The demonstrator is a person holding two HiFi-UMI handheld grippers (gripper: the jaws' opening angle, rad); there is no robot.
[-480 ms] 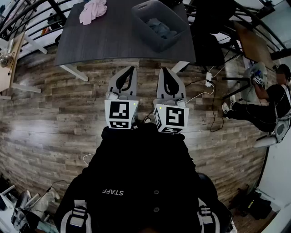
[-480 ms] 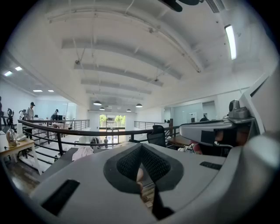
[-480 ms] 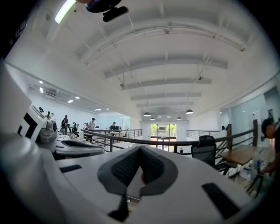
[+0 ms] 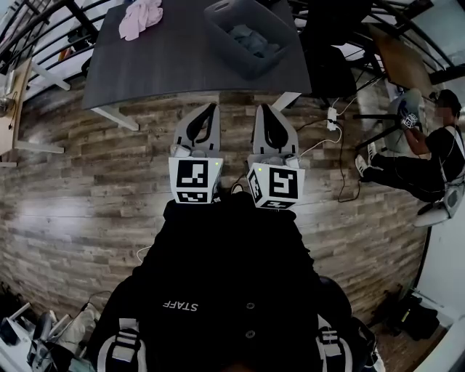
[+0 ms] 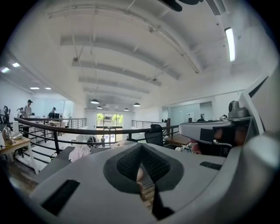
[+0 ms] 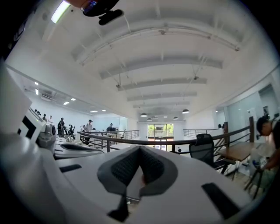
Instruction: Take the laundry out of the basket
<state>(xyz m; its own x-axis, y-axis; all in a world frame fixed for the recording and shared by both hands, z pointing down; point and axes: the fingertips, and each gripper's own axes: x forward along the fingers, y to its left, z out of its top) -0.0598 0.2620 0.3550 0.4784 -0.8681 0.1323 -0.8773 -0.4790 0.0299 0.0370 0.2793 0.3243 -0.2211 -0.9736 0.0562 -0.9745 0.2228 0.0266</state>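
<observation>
A grey laundry basket (image 4: 227, 29) stands on the dark table (image 4: 174, 65) at the top of the head view, with blue-grey laundry (image 4: 254, 40) inside it. A pink cloth (image 4: 141, 17) lies on the table's far left; it also shows small in the left gripper view as a pale cloth (image 5: 79, 152). My left gripper (image 4: 215, 107) and right gripper (image 4: 259, 108) are side by side in front of my chest, over the wood floor and short of the table's near edge. Both are shut with nothing between the jaws. Both gripper views, left gripper (image 5: 141, 148) and right gripper (image 6: 140, 149), look out level across the room.
A person (image 4: 429, 156) sits at the right beside a desk. A white power strip (image 4: 333, 120) and cables (image 4: 340, 163) lie on the floor right of the table. A black chair (image 4: 330, 73) stands by the table's right end. Black railings (image 4: 43, 36) run behind it.
The table and basket have shifted slightly up and left in the head view. Both grippers keep the same shut pose side by side.
</observation>
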